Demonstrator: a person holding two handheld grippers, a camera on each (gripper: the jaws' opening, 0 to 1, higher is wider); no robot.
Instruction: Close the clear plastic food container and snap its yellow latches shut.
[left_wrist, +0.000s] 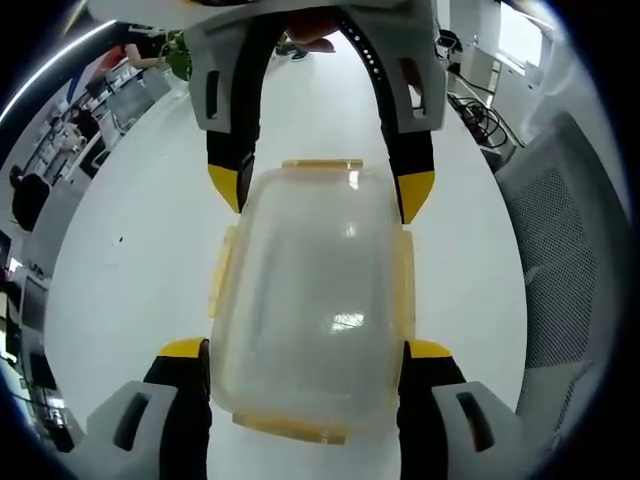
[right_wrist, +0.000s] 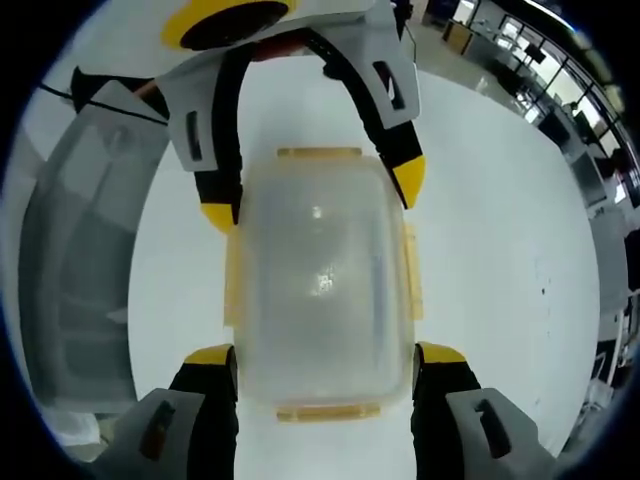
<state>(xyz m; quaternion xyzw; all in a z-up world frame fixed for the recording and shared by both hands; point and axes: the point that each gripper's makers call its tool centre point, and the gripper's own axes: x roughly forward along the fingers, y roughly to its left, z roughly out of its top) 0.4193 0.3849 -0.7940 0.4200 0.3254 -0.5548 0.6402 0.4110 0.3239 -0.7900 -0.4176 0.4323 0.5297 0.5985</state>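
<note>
Nearest us, our left gripper (left_wrist: 308, 350) spreads its yellow-tipped jaws wide, straddling the near end of the clear rectangular plastic food container (left_wrist: 315, 290) with yellow latches; the container lies lid-on upon the white round table (left_wrist: 130, 270); beyond the container, our right gripper (left_wrist: 322, 195) straddles its far end, jaws equally wide.

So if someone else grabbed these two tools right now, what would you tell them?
Left gripper: open, its fingers astride one end of the clear container.
Right gripper: open, astride the opposite end.
The container sits on the white table with the lid on.
Yellow latches line all four sides; whether any are snapped down, I cannot tell.
Left: press each latch and check it.
</note>
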